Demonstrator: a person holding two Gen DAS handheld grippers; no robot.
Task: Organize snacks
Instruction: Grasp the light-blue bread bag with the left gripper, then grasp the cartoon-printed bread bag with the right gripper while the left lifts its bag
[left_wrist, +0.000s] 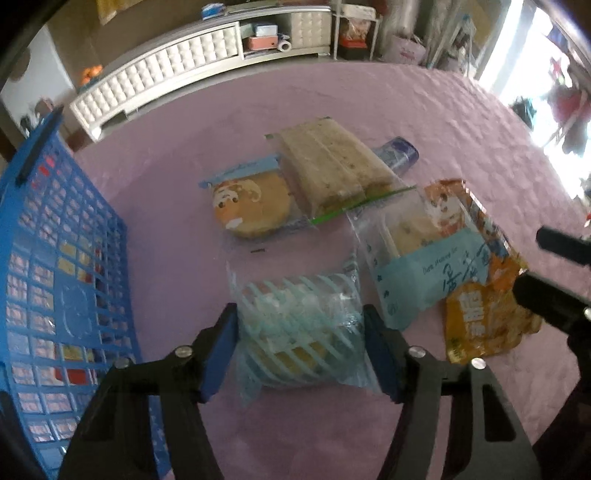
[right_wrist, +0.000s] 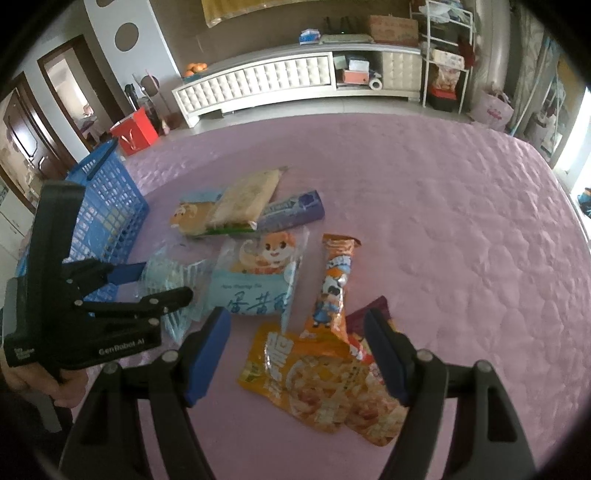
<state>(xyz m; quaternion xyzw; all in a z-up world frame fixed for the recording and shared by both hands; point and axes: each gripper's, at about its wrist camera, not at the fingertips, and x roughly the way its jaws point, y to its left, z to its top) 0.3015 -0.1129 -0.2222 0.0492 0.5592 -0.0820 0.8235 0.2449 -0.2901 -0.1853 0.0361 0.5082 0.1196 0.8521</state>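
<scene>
My left gripper is open, its blue pads on either side of a clear packet with pale blue stripes; whether they touch it I cannot tell. That packet also shows in the right wrist view. My right gripper is open and empty above the orange snack bag. A blue mesh basket stands to the left, also in the right wrist view. Other snacks lie on the purple quilt: a cartoon-face bun, a sandwich pack, a blue egg-cake packet.
A purple tube, an orange stick pack and a dark red packet lie among the snacks. The left gripper's body is at the left of the right wrist view. A white cabinet stands beyond the bed.
</scene>
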